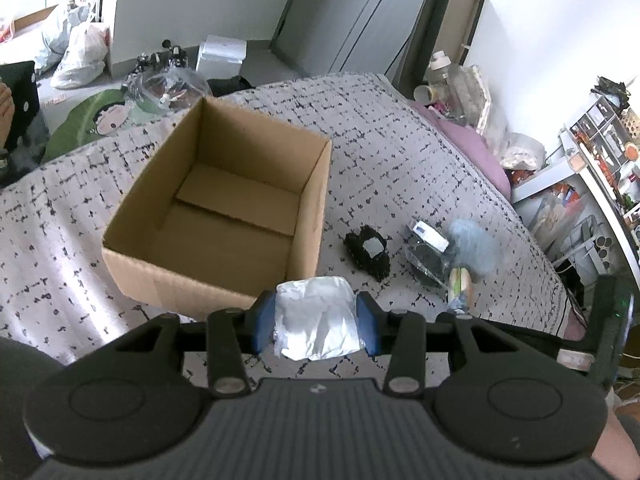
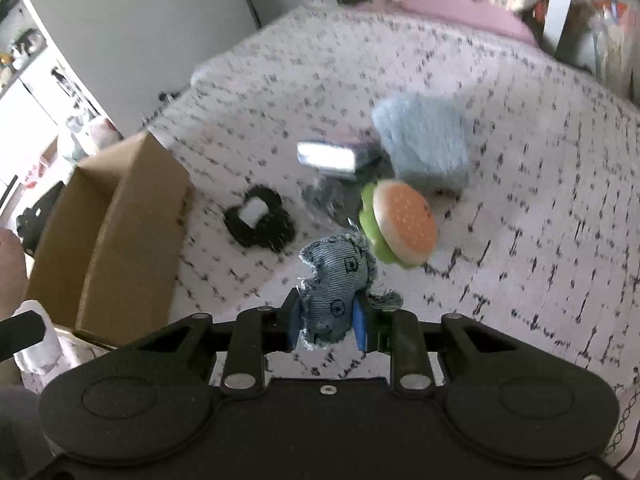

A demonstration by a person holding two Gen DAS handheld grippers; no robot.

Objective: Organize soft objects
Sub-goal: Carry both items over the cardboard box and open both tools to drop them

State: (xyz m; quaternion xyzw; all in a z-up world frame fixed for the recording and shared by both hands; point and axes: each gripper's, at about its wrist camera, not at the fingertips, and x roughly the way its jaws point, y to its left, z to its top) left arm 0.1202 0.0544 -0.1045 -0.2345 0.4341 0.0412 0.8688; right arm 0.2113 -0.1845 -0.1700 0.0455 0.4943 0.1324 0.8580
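Left tongs (image 1: 316, 322) pinching white wrapped bundle (image 1: 316, 316) beside empty cardboard box (image 1: 216, 208). Right tongs (image 2: 326, 322) clamped on denim toy (image 2: 332, 284) above bed (image 2: 520, 200). Risk: shallow edge grip, toy slipping before box.

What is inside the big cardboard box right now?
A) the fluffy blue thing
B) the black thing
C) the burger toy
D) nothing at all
D: the cardboard box shows only its bare floor, while the burger toy, the fluffy blue thing and the black thing all lie on the bedspread outside it.
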